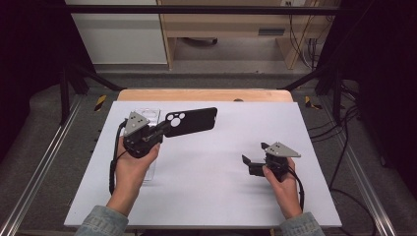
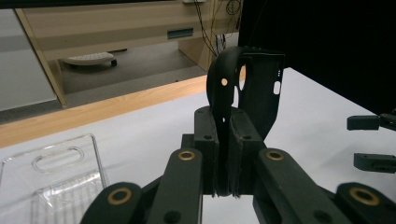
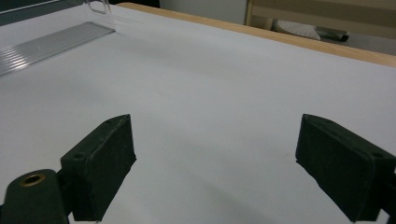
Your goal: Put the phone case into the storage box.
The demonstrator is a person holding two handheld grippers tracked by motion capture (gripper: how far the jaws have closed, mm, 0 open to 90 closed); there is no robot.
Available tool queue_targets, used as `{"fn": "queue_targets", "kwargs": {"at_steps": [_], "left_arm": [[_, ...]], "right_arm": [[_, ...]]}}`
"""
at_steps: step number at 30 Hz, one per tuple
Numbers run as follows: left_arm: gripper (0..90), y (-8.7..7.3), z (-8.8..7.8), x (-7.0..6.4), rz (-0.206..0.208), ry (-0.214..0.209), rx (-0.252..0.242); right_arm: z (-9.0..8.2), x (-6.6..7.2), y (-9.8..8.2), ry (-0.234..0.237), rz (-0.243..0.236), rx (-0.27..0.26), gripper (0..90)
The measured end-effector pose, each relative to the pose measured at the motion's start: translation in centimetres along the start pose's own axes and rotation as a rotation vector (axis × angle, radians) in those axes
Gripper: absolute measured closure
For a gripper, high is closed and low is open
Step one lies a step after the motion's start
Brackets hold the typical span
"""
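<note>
A black phone case (image 1: 194,121) with round camera cut-outs hangs above the white table top (image 1: 206,191), level and pointing right. My left gripper (image 1: 164,129) is shut on the case's camera end, and in the left gripper view the jaws pinch the thin edge of the case (image 2: 252,88). My right gripper (image 1: 253,153) rests low at the table's right side, pointing left. Its jaws stand wide apart with nothing between them, over bare white surface in the right gripper view (image 3: 215,163). The same open jaws appear far right in the left gripper view (image 2: 373,142).
A clear plastic phone case (image 1: 147,115) lies flat on the table behind my left hand, close by in the left gripper view (image 2: 60,172). A wooden strip (image 1: 204,95) borders the far table edge. Metal rails (image 1: 34,172) run along both sides, and shelving stands beyond.
</note>
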State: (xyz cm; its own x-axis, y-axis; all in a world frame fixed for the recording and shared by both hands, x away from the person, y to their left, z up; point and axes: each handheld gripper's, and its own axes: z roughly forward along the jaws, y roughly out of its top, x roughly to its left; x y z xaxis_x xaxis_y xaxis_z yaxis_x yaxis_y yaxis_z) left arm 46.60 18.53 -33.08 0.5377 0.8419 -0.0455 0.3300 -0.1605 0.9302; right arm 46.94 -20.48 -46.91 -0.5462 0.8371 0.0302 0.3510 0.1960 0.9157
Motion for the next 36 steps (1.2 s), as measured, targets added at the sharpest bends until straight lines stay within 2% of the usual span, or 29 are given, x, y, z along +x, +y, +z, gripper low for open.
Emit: {"fn": "queue_targets", "kwargs": {"at_steps": [3, 7, 12, 15, 16, 19, 21, 24, 25, 26, 28, 32, 33, 35, 36], "left_arm": [[83.4, 1.3, -0.2, 0.8, 0.032, -0.002, 0.009], [83.4, 2.5, -0.5, 1.5, 0.096, -0.001, 0.035], [83.4, 3.6, -0.5, 2.3, 0.141, -0.017, 0.062], [83.4, 4.0, -0.2, 2.9, 0.152, -0.025, 0.070], [83.4, 4.1, 0.1, 3.2, 0.169, -0.024, 0.071], [83.4, 4.4, 0.5, 3.9, 0.163, -0.027, 0.085], [83.4, 4.8, 0.6, 4.3, 0.165, -0.024, 0.087], [83.4, 5.3, 0.6, 4.6, 0.167, -0.020, 0.089], [83.4, 5.6, 0.5, 4.8, 0.150, -0.015, 0.083], [83.4, 5.7, 0.4, 4.8, 0.142, -0.004, 0.078], [83.4, 6.0, -0.1, 4.9, 0.134, 0.021, 0.056], [83.4, 6.2, -1.2, 5.3, 0.113, 0.031, 0.042], [83.4, 6.2, -1.5, 5.4, 0.121, 0.040, 0.042], [83.4, 6.3, -2.1, 5.7, 0.167, 0.062, 0.038], [83.4, 6.3, -2.3, 5.8, 0.178, 0.057, 0.050]], "right_arm": [[-0.2, 0.1, 0.2, 0.008, -0.004, -0.025, 11.4], [-0.2, -0.2, 0.3, 0.003, -0.013, -0.019, 9.3], [-0.8, -1.0, 0.2, -0.004, 0.013, -0.026, 9.2], [-1.1, -1.0, 0.3, -0.015, -0.003, -0.026, 14.4], [-1.3, -1.0, 0.3, -0.018, -0.004, -0.035, 13.2], [-2.8, -0.7, 0.2, -0.035, -0.009, -0.072, 8.1], [-4.0, -0.8, -0.3, -0.091, -0.027, -0.096, 7.7], [-5.9, -1.8, -1.1, -0.119, 0.014, -0.159, 8.1], [-6.2, -2.2, -1.0, -0.127, 0.025, -0.180, 8.1], [-6.2, -2.3, -0.9, -0.128, 0.037, -0.189, 7.8], [-5.9, -2.6, -0.6, -0.129, 0.020, -0.194, 7.4], [-5.3, -2.6, -1.1, -0.135, 0.033, -0.191, 7.6], [-5.3, -2.4, -1.2, -0.131, 0.025, -0.189, 7.6], [-5.3, -2.1, -1.2, -0.134, -0.006, -0.184, 7.3], [-5.3, -2.0, -1.3, -0.132, -0.009, -0.184, 7.3]]}}
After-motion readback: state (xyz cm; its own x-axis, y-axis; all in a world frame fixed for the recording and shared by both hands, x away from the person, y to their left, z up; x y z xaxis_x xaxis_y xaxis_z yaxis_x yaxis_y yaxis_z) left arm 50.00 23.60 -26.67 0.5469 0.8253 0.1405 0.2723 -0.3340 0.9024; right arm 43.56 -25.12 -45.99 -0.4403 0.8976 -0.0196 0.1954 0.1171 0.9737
